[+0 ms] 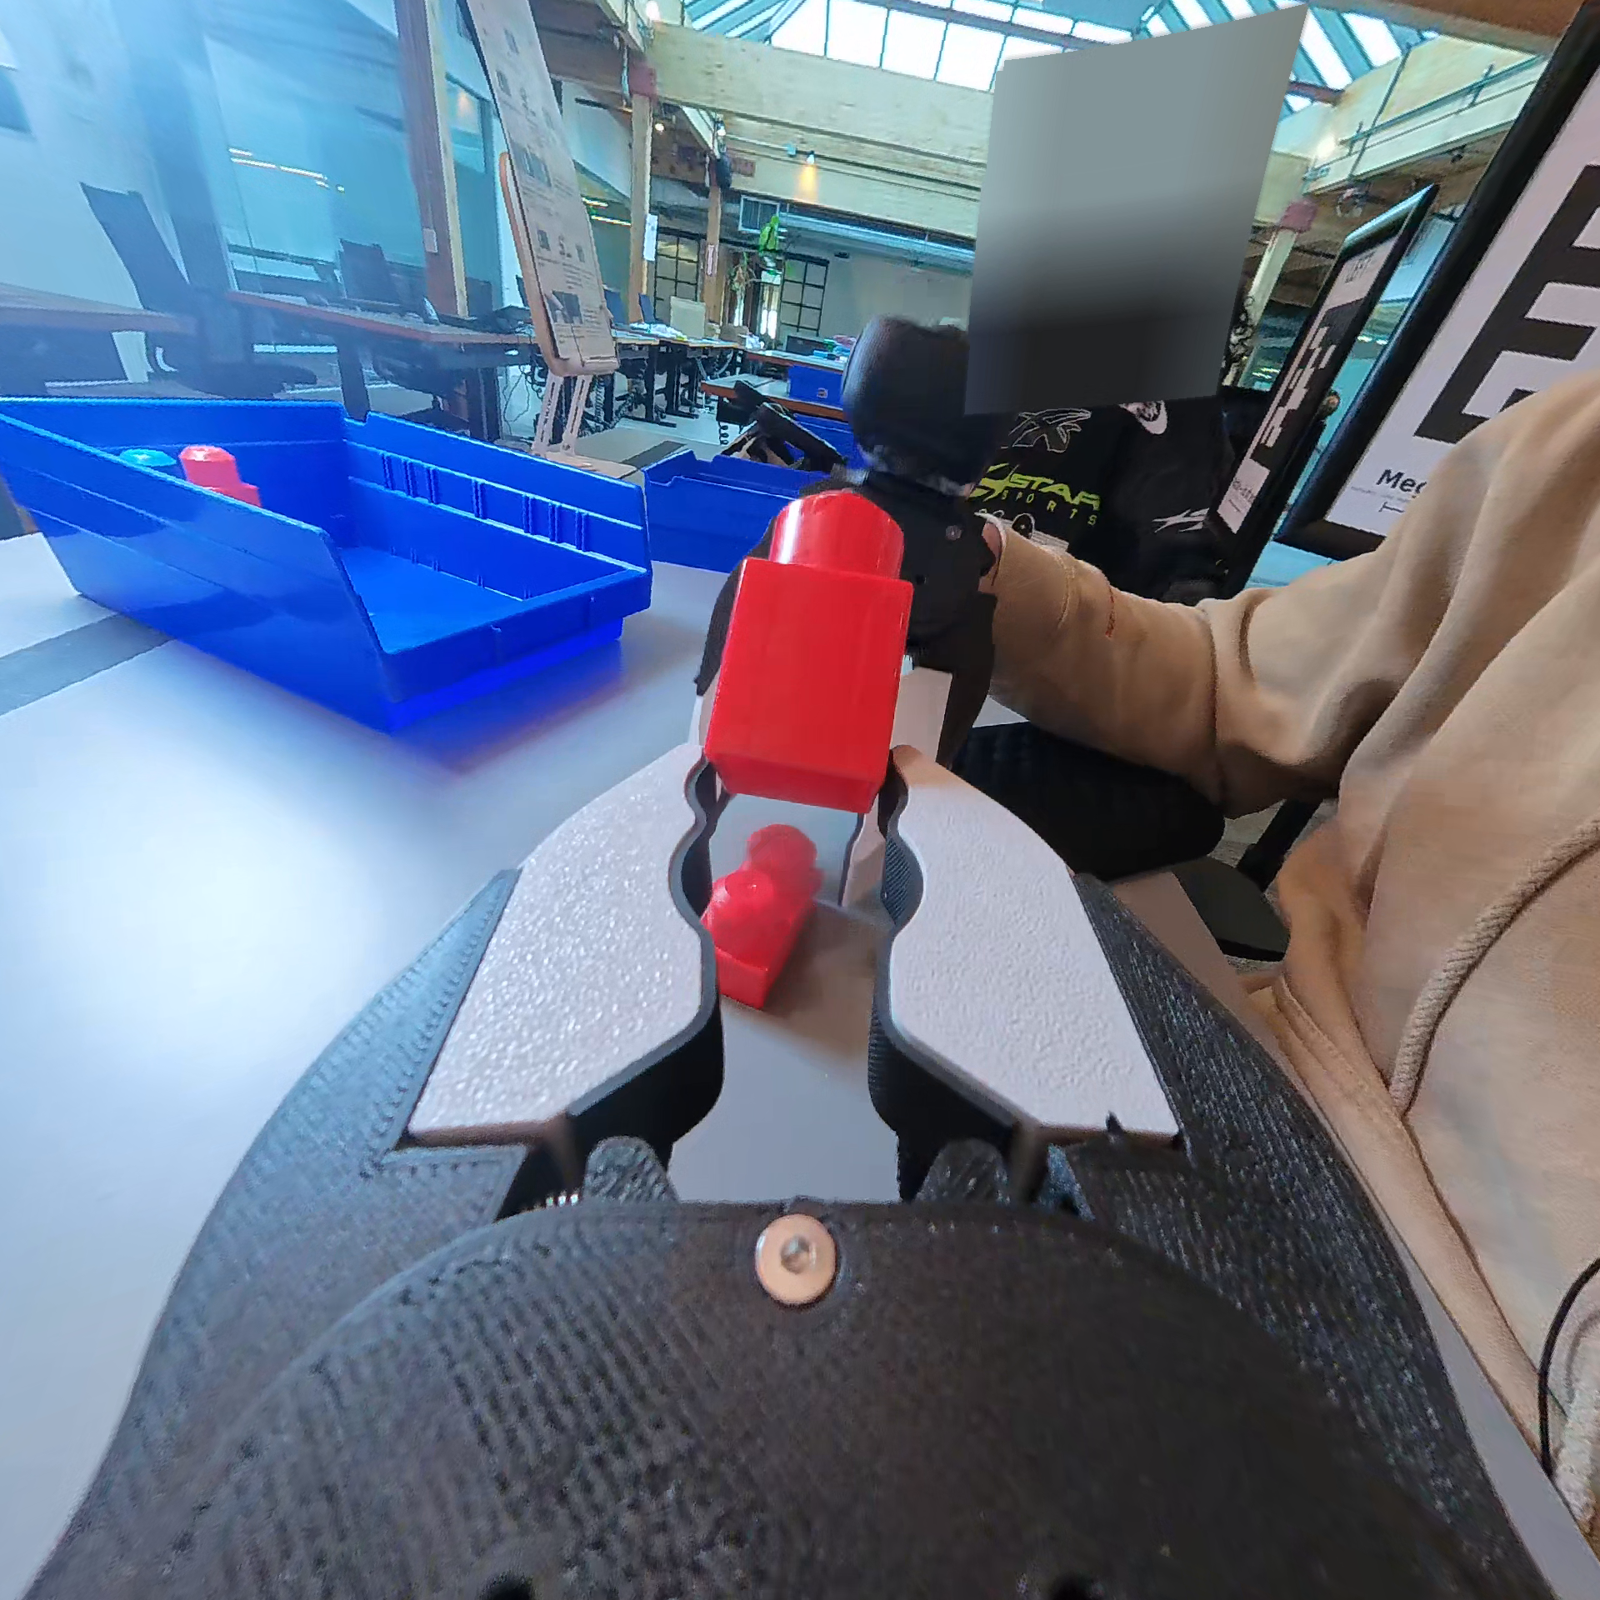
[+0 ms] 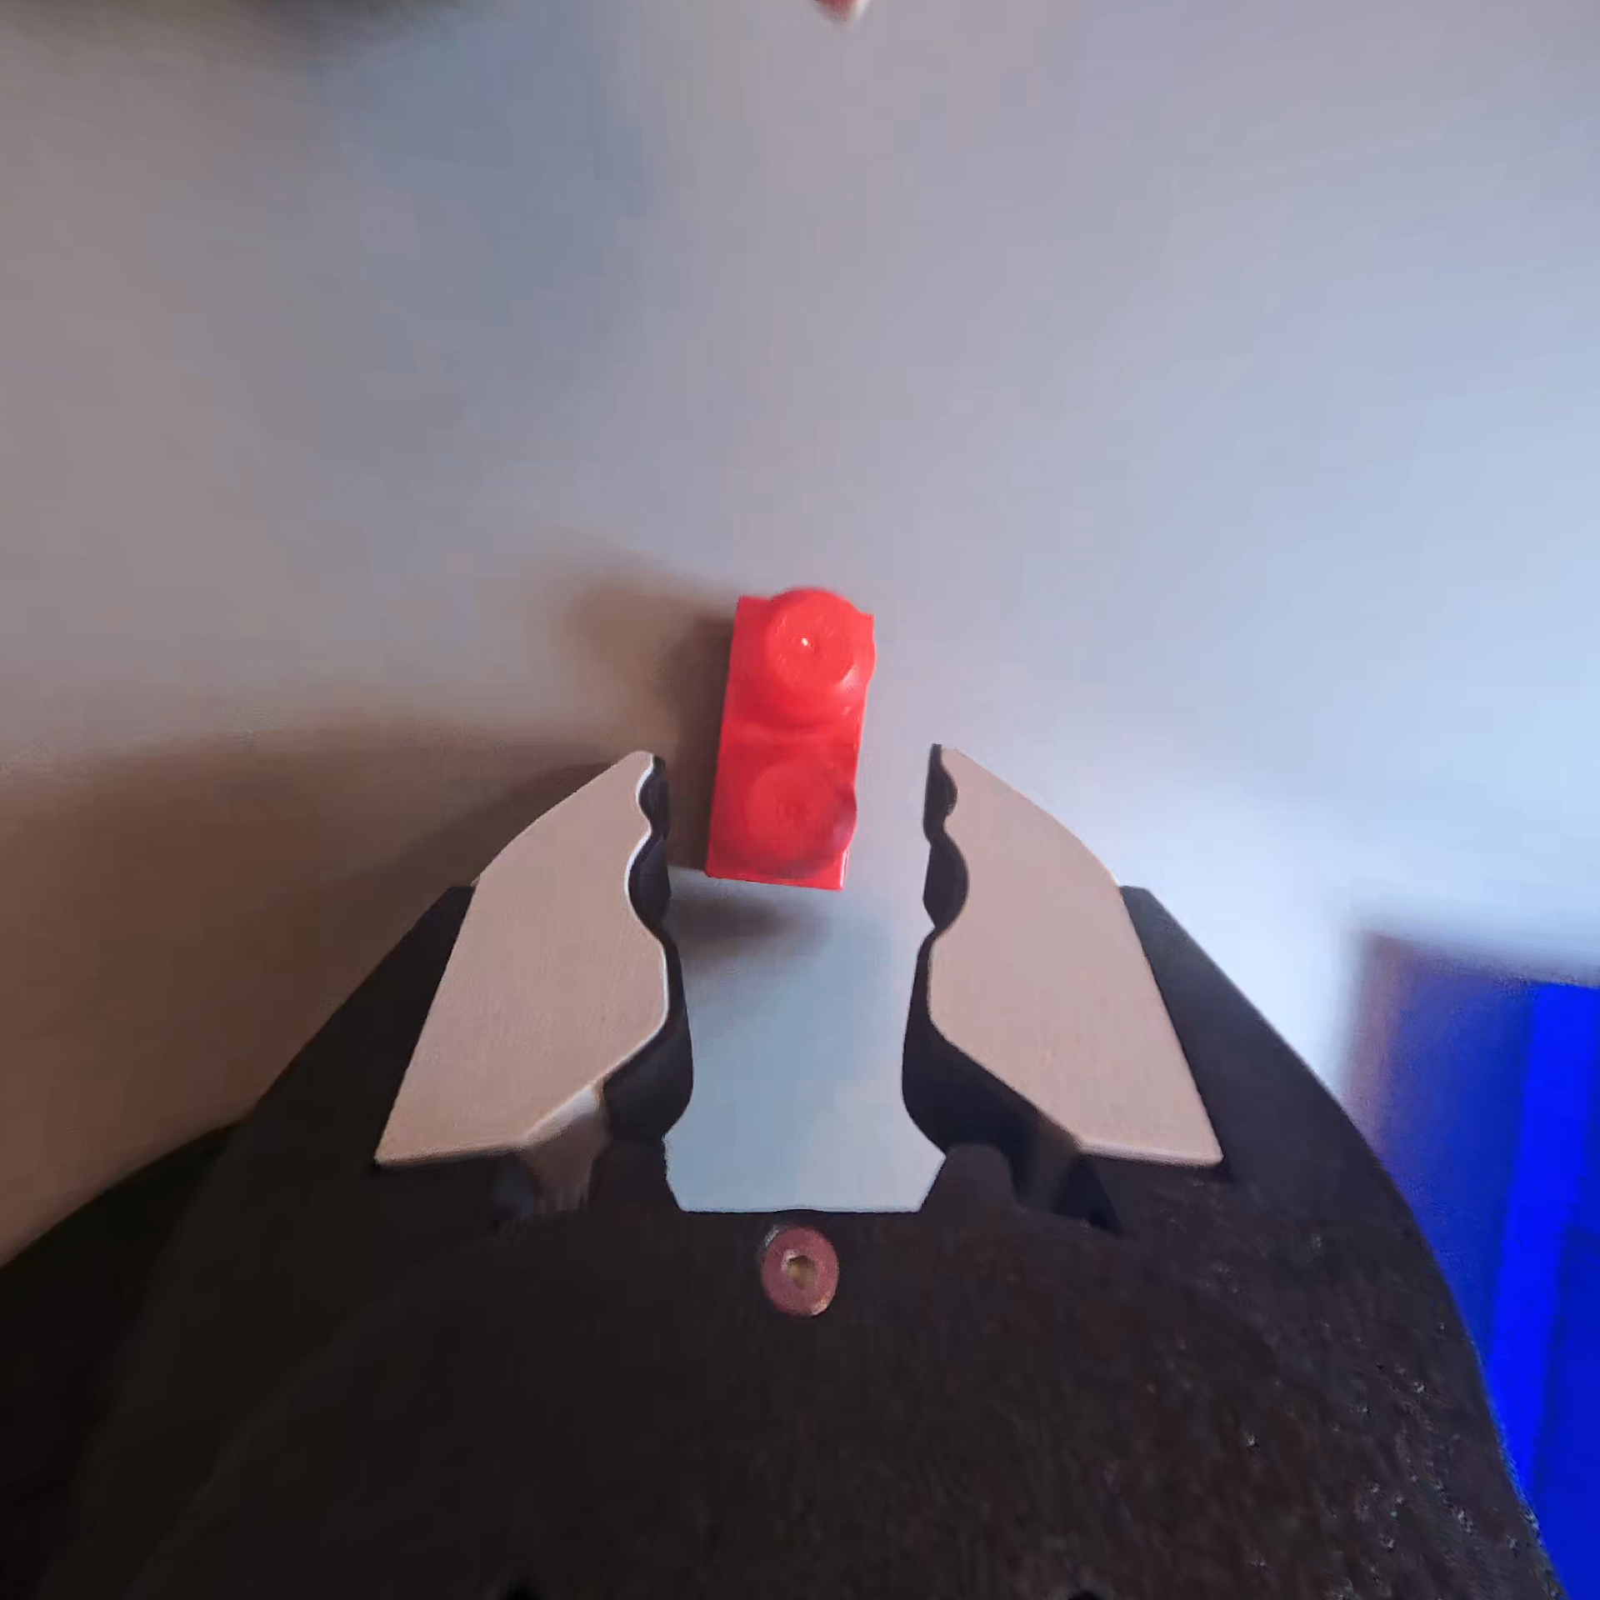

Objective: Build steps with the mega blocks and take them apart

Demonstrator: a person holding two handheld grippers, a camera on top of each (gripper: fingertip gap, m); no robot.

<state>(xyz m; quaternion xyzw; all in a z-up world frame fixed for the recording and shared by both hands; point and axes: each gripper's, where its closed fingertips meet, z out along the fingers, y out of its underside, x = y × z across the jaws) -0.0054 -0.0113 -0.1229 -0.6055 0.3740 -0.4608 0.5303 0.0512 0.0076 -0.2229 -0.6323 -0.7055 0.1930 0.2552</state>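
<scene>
Left gripper pinches a one-stud red block; right gripper hangs spread and empty above the two-stud block on the table. The shallow pinch could slip.

Red blocks: glossy smooth plastic, as is the blue bin. Left gripper: pebbled matt grey finger plates on ribbed black printed plastic (one shiny metal screw). Desk smooth, matt grey; sleeve soft beige cloth.

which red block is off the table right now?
The single-stud red block, clamped at its base in the left gripper. The two-stud red block lies on the table; a third sits in the blue bin.
</scene>
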